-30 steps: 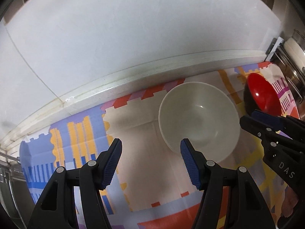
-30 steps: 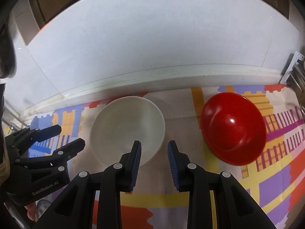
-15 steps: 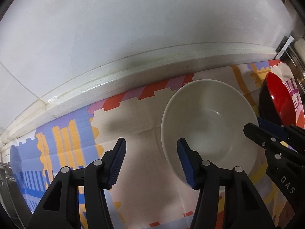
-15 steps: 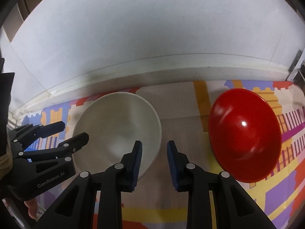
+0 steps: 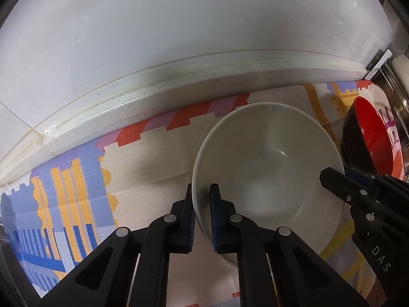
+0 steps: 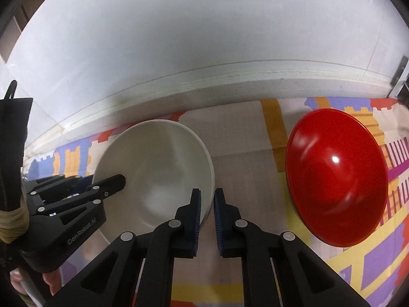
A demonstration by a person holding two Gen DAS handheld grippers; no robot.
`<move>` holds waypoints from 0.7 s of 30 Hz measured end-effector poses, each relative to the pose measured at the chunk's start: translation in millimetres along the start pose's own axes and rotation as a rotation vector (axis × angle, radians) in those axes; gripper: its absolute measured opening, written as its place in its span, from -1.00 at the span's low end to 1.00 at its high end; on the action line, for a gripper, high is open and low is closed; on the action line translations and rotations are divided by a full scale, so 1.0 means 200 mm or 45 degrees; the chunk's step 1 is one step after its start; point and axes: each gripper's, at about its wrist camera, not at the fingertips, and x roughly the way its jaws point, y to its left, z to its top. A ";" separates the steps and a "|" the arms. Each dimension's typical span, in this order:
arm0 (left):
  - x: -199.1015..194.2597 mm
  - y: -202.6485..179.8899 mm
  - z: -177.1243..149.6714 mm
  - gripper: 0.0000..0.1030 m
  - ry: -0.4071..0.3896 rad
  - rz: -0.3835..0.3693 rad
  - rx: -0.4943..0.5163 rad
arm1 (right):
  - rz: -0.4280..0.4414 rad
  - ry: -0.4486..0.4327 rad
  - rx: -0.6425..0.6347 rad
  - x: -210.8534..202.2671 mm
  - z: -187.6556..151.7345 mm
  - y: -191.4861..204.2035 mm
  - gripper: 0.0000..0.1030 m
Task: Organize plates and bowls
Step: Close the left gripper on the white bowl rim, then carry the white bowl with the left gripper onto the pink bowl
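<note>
A white bowl [image 5: 268, 168] sits on the patterned mat. My left gripper [image 5: 202, 217] is shut on its left rim, one finger outside and one inside. The bowl also shows in the right wrist view [image 6: 158, 168], where my right gripper [image 6: 206, 213] is shut on its right rim. The left gripper shows there too [image 6: 102, 186], and the right gripper shows at the right of the left wrist view [image 5: 358, 186]. A red bowl [image 6: 337, 192] with a black outside sits to the right of the white bowl; it also shows in the left wrist view [image 5: 370, 138].
A colourful patterned mat [image 5: 76, 192] covers the counter. A pale raised ledge [image 5: 179, 87] and a white wall run along the back. A metal rack [image 5: 393, 94] stands at the far right.
Both grippers moved in on the white bowl. The left gripper went from wide open to shut on the left rim; the right gripper closed on the right rim.
</note>
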 end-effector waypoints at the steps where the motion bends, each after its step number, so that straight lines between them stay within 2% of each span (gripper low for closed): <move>1: -0.01 0.00 0.00 -0.77 -0.004 0.001 -0.004 | -0.002 0.001 0.000 -0.01 0.00 0.00 -0.78; 12: -0.25 -0.03 -0.11 -0.77 -0.088 -0.021 -0.006 | 0.020 -0.007 0.020 -0.13 -0.04 -0.01 -0.78; 21: -0.49 -0.08 -0.26 -0.76 -0.174 -0.059 -0.004 | 0.016 -0.082 -0.004 -0.39 -0.16 -0.02 -0.78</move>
